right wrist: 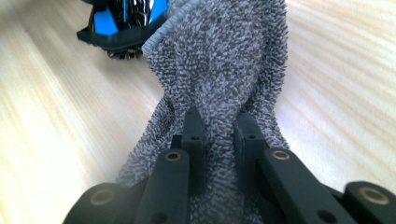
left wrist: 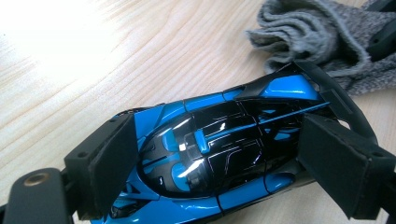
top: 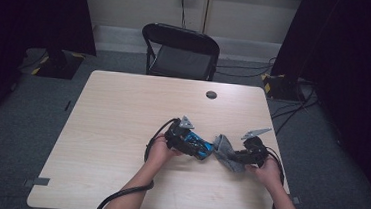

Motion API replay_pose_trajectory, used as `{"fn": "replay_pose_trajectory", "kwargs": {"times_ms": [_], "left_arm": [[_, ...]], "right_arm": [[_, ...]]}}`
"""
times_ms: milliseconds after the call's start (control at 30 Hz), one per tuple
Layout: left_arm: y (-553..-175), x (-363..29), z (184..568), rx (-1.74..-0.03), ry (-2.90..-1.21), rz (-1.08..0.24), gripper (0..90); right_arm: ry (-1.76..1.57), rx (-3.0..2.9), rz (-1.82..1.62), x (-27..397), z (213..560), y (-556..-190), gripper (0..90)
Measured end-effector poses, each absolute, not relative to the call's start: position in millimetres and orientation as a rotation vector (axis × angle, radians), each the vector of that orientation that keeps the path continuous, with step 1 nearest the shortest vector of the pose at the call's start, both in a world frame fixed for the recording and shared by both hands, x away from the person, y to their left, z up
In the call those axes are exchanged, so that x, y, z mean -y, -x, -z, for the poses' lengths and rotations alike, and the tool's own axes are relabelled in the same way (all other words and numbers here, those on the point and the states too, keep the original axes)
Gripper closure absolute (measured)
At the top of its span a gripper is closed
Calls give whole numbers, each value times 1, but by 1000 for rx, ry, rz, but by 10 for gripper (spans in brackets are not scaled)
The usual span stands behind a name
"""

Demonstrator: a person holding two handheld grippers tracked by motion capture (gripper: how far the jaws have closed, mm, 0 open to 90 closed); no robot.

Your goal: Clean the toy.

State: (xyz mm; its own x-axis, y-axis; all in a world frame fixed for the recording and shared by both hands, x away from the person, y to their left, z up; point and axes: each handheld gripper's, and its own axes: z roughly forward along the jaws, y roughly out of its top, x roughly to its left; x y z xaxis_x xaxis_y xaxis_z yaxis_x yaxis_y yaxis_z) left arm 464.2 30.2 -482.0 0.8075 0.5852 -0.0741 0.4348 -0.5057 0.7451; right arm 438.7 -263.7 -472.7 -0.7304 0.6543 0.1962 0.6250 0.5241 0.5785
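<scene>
While clamped almost shut on a bunched fold of grey terry-towelling cloth (right wrist: 224, 56), grips only a narrow pinch of pile with the right gripper (right wrist: 219, 128), low at the centre of the right gripper view. Could lose that pinch if dragged hard across a snagging edge, leaving the cloth slack on the pale wood-grain table (top: 122, 119). Farther up the same frame, meets the glossy blue-and-black toy car (right wrist: 123, 18) at the upper left, with the cloth's hemmed edge touching or just overlapping the car's end; hard to tell which. Across in the left gripper view, pins that car lengthwise with the left gripper (left wrist: 224, 163), one black foam pad pressed against each end, body lying low over the table at lower centre. Looks like a wipe of the car with the cloth, judging by the pairing. Risks catching loops of towelling on the thin black rear wing at the right of that view, then bending it or tugging the car askew between the pads. Risks also a slip on such slick paint: any sideways push from the cloth may twist the car out of so small a contact. In the high view, places both grippers close together right of centre, near enough to knock jaws if either swings inward carelessly.
</scene>
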Motion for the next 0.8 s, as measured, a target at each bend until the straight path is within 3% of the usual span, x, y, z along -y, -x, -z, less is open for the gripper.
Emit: {"fn": "replay_pose_trajectory", "kwargs": {"times_ms": [400,800], "left_arm": [[-464,-29,481,-756,-2184,-239,124],[-464,-30,482,-754,-2177,-242,124]], "right_arm": [[-1170,-2602,-1039,274,457,-443,777],[-1193,-2490,-1011,237,459,-480,773]]}}
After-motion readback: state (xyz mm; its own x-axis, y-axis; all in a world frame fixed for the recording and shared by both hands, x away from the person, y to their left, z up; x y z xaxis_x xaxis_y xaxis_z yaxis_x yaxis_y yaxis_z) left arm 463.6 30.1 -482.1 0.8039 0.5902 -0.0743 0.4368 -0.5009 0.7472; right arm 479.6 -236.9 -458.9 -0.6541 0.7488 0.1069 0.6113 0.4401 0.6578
